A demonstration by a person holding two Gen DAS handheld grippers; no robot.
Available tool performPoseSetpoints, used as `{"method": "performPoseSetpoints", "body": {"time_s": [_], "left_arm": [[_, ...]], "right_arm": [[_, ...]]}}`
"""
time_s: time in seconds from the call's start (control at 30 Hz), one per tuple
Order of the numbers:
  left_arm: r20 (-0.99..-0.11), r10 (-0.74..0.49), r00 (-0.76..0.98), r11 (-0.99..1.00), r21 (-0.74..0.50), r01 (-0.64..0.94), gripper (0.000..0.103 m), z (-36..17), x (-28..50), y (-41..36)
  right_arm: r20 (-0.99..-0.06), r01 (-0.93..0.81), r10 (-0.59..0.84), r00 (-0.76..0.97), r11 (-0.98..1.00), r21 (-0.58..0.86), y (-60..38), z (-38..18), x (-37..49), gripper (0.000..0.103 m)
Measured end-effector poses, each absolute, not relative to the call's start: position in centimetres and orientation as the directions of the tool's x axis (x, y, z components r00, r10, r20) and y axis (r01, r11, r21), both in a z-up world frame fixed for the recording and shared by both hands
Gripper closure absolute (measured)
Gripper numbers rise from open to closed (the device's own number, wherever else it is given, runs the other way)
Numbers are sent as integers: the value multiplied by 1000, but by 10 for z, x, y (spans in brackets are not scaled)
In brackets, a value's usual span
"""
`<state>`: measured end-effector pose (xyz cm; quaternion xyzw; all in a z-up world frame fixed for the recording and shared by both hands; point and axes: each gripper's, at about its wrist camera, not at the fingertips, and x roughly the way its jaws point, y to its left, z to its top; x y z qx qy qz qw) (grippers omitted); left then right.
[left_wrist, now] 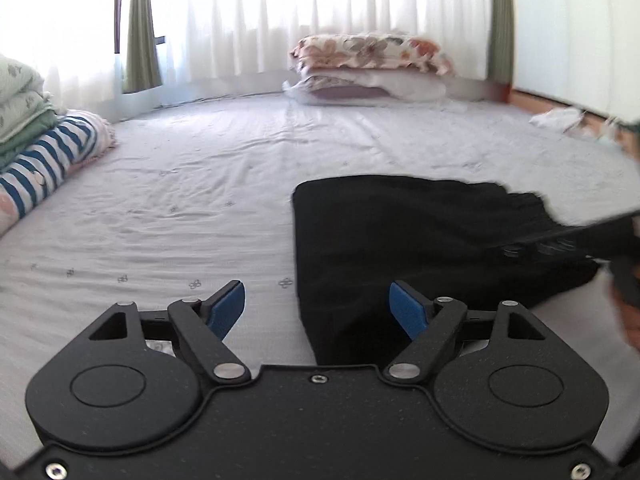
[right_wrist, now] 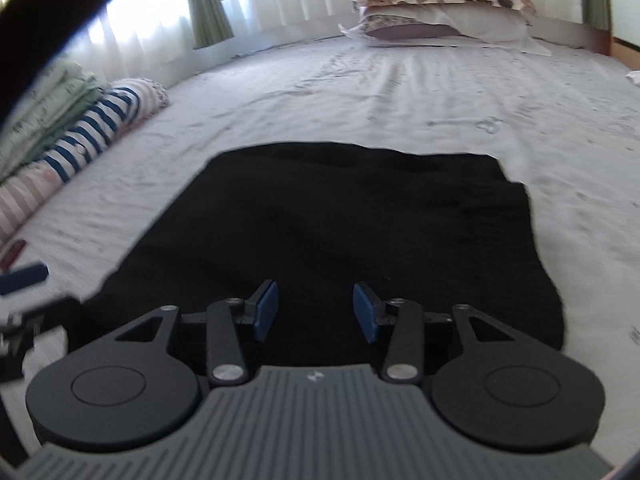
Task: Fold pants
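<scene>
Both claws apart above seemingly folded pants (right_wrist: 340, 232)

A big bed sheet (left_wrist: 200, 168) covers most of the view. At 12 o'clock, a flowery pillow (left_wrist: 372, 52) sits on a white pillow (left_wrist: 368, 88), with white curtains (left_wrist: 280, 20) behind them. At 9 o'clock lies a striped blanket (left_wrist: 52, 160), under a green blanket (left_wrist: 20, 108).

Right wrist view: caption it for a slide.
Open right hand-held gripper poised above folded black fabric pants on a pale grey bedsheet.
</scene>
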<state>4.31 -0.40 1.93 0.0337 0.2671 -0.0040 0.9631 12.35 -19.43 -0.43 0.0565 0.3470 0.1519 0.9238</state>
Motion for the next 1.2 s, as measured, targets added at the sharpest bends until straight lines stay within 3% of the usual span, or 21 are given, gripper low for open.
{"method": "performPoseSetpoints", "body": {"time_s": [0.13,0.4,0.77,0.97,1.1,1.2], "left_arm": [[-557,62,828,996,81,-20,25,0,60,-7],[-595,56,802,998,60,-25,24,-18,61,-3],[-611,31,791,999,10,-32,24,-24,66,3],[-611,29,791,999,3,-33,23,-25,67,3],[-619,30,785,999,2,-37,24,-25,67,3],[-634,35,773,999,6,-39,24,-16,63,2]], "right_arm": [[-604,-198,348,717,932,302,-214,0,117,43],[-589,-148,290,755,949,278,-234,-1,112,47],[-573,-67,328,751,901,428,-270,-20,123,80],[-556,-36,343,757,872,489,-278,-21,120,82],[-565,-24,222,795,941,337,-266,-6,107,81],[-556,-30,165,815,970,243,-256,7,94,74]]}}
